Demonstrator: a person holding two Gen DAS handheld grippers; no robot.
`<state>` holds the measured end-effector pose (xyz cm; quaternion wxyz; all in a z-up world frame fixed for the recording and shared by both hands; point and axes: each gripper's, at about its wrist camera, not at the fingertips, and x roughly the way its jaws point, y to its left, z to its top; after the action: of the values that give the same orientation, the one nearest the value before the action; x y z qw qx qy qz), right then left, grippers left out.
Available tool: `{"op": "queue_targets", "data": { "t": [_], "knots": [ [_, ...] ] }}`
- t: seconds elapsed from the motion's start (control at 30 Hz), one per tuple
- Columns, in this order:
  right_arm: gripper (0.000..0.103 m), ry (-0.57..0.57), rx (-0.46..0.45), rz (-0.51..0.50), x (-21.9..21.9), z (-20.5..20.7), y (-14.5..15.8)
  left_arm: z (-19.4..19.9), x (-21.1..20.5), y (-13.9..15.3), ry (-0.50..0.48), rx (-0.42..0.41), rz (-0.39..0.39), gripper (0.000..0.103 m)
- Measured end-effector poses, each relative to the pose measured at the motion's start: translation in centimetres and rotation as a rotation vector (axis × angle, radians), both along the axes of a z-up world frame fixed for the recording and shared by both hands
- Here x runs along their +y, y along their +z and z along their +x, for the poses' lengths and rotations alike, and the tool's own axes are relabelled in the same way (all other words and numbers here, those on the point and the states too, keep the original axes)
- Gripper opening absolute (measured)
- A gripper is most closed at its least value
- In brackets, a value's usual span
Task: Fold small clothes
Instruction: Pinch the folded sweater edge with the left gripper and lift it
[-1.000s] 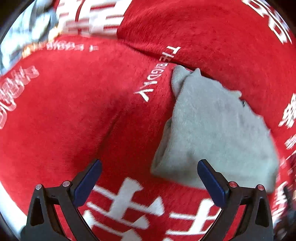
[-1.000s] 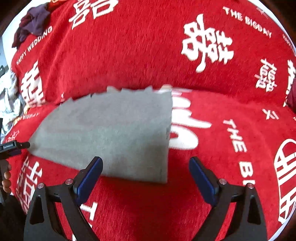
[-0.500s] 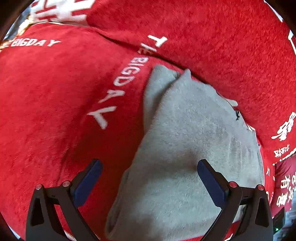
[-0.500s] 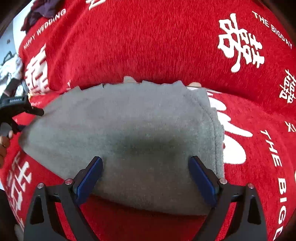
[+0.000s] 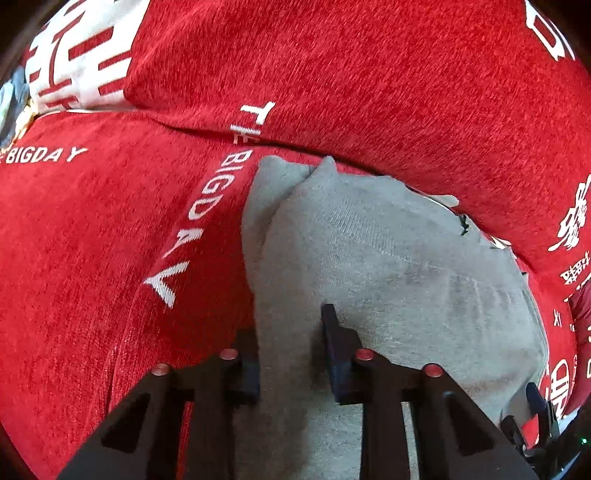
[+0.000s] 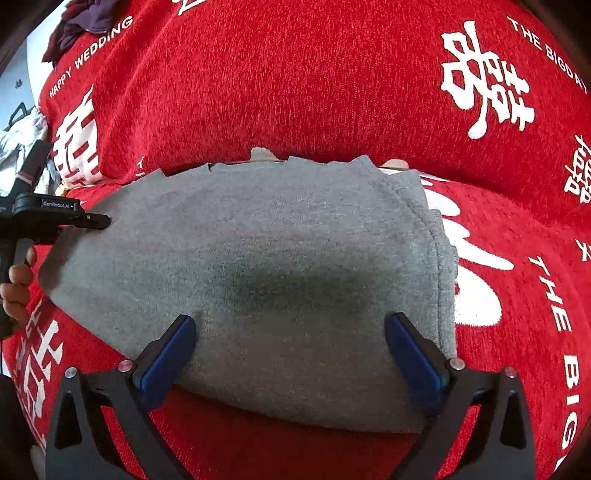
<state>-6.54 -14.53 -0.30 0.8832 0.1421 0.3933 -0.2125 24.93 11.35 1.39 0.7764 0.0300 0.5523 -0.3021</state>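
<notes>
A folded grey knit garment [image 6: 280,266] lies flat on the red sofa seat, its far edge against the backrest. My left gripper [image 5: 291,332] is shut on the garment's [image 5: 388,266] left edge, with cloth pinched between the blue pads. In the right wrist view the left gripper [image 6: 92,219] shows at the garment's left side, held by a hand. My right gripper [image 6: 291,332] is open, its blue pads spread over the garment's near edge, just above the cloth.
The red sofa cover [image 6: 295,92] with white lettering spans the seat and backrest. Dark clothes [image 6: 85,18] lie on the top of the backrest at far left. Pale crumpled cloth [image 6: 18,144] lies beyond the sofa's left end.
My left gripper moved in to the garment's left edge and shut on it. My right gripper moved forward over the garment's near edge and stayed open.
</notes>
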Motion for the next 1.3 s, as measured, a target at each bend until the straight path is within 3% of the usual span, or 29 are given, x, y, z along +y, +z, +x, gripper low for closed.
{"op": "queue_targets", "data": {
  "t": [0.17, 0.3, 0.37, 0.5, 0.67, 0.93, 1.1, 1.2, 1.3],
  "knots": [
    [0.102, -0.001, -0.007, 0.016, -0.3, -0.2, 0.3, 0.5, 0.2, 0.5, 0.021, 0.027, -0.016, 0.022],
    [0.103, -0.018, -0.057, 0.061, -1.4, -0.4, 2.7, -1.0, -0.9, 2.9, -0.014, -0.065, -0.013, 0.021],
    [0.103, -0.011, -0.067, 0.032, -1.8, 0.7, 4.2, -1.6, -1.4, 4.1, -0.025, -0.087, -0.022, 0.02],
    [0.103, 0.032, 0.078, -0.011, -3.3, 7.3, 4.6, -2.2, -2.1, 5.5, -0.041, -0.103, -0.029, 0.016],
    [0.103, 0.058, 0.287, 0.001, -4.9, 15.4, 1.8, -3.2, -2.7, 6.5, -0.073, -0.127, -0.033, 0.015],
    [0.103, -0.057, 0.388, 0.019, -7.6, 21.2, -1.5, -3.6, -2.7, 5.9, -0.087, -0.141, -0.037, 0.015],
    [0.103, -0.108, 0.384, 0.072, -9.2, 22.6, -2.0, -2.7, -2.3, 5.9, -0.07, -0.098, -0.058, 0.015],
    [0.103, -0.133, 0.284, 0.046, -8.9, 20.7, 0.8, -2.2, -2.1, 5.8, -0.062, -0.082, -0.069, 0.015],
    [0.103, -0.103, 0.304, 0.021, -7.7, 19.9, 1.8, -2.0, -2.1, 5.6, -0.05, -0.079, -0.063, 0.015]
  ]
}}
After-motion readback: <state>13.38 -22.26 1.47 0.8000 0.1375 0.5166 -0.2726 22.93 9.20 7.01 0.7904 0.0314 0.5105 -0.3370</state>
